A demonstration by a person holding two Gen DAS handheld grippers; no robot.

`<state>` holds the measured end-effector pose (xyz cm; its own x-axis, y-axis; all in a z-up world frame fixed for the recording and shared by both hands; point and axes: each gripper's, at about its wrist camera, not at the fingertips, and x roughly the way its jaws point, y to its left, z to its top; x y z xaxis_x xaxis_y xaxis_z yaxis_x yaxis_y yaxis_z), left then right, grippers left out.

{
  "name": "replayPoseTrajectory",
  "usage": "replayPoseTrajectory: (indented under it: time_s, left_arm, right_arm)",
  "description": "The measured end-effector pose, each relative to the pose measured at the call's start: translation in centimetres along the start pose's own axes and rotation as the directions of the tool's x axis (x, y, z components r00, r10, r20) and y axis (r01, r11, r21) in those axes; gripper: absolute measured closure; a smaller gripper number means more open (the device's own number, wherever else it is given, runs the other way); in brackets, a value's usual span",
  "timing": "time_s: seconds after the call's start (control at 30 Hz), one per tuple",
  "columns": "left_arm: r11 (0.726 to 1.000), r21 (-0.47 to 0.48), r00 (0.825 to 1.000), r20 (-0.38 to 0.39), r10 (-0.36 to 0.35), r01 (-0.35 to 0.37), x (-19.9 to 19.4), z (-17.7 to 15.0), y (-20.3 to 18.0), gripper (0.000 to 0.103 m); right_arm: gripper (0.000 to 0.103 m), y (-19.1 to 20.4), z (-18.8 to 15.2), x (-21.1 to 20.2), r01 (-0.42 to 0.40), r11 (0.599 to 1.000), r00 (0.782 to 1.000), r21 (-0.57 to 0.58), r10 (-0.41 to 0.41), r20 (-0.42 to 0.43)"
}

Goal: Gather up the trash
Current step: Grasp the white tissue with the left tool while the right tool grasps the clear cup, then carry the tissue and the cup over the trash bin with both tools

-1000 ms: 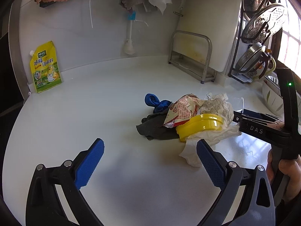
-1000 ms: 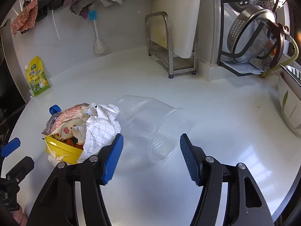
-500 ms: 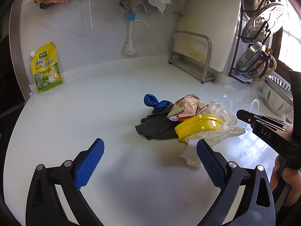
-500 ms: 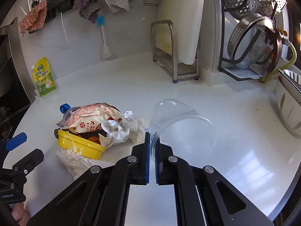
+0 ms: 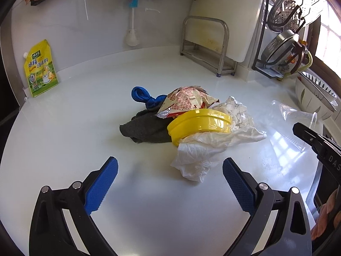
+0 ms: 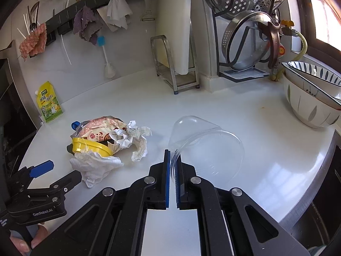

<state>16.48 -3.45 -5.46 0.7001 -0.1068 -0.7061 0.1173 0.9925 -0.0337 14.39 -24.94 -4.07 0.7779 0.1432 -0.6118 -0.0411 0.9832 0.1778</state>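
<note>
Right gripper pinching the clear cup's rim; left gripper spread wide.
Trash pile at twelve o'clock of the left gripper; counter edge at three.

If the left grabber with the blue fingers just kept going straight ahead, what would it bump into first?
Probably the crumpled white tissue. It lies nearest, ahead of the open left gripper, a bit right of centre. Right behind it sits the yellow lid. Depth is hard to judge here.
</note>
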Motion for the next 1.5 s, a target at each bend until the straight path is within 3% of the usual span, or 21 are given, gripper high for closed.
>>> replayPoseTrajectory:
  time_s: [0.1, 0.17, 0.27, 0.33, 0.4, 0.5, 0.73, 0.97, 1.23, 1.5]
  left_arm:
    - [1.0, 0.015, 1.0, -0.009, 0.024, -0.024, 0.5, 0.3, -1.0, 0.009]
    - [0.999, 0.026, 0.999, -0.02, 0.033, -0.032, 0.9, 0.4, -1.5, 0.017]
    - [0.999, 0.039, 0.997, -0.071, 0.04, -0.038, 2.0, 0.6, -2.1, 0.043]
    - [0.999, 0.039, 0.996, -0.088, 0.036, -0.033, 2.4, 0.6, -2.2, 0.067]
    - [1.0, 0.029, 0.996, -0.09, 0.016, -0.013, 2.3, 0.4, -2.0, 0.081]
    - [1.0, 0.006, 0.998, -0.065, -0.005, 0.006, 1.6, 0.2, -1.4, 0.087]
    - [1.0, 0.016, 1.0, 0.011, 0.014, -0.014, -1.6, -1.5, -0.7, 0.088]
    - [0.999, 0.026, 0.999, 0.013, 0.035, -0.036, -4.5, -3.9, 0.4, 0.088]
    - [0.995, 0.081, 0.996, 0.072, 0.053, -0.059, -9.8, -7.5, 0.8, 0.088]
    - [0.996, 0.092, 0.996, 0.088, -0.002, -0.006, -14.3, -10.9, 0.7, 0.088]
  right_arm:
    - [0.099, -0.5, 0.0, -0.2, -0.007, 1.0, 1.0, 0.02, 0.007, 0.001]
    - [0.099, -0.7, 0.0, -0.2, -0.017, 0.999, 1.0, 0.029, 0.017, -0.001]
    - [0.099, -0.7, 0.0, -0.2, -0.017, 1.0, 1.0, 0.02, 0.017, 0.0]
    - [0.099, -0.7, 0.1, -0.2, -0.019, 1.0, 1.0, 0.019, 0.019, 0.003]
    - [0.099, -0.9, 0.1, -0.2, -0.02, 0.999, 1.0, 0.026, 0.02, 0.004]
    - [0.099, -1.1, 0.1, -0.2, -0.025, 0.999, 1.0, 0.036, 0.025, 0.006]
    - [0.099, -0.5, -0.4, -1.3, -0.027, 0.999, 0.999, 0.022, 0.026, 0.022]
    - [0.099, 0.1, -3.0, -3.4, -0.028, 0.999, 1.0, 0.02, 0.028, 0.014]
    - [0.099, 1.7, -7.2, -10.0, -0.012, 1.0, 0.997, -0.007, 0.012, 0.072]
    - [0.099, 4.3, -12.4, -16.5, -0.007, 1.0, 0.996, -0.004, 0.007, 0.091]
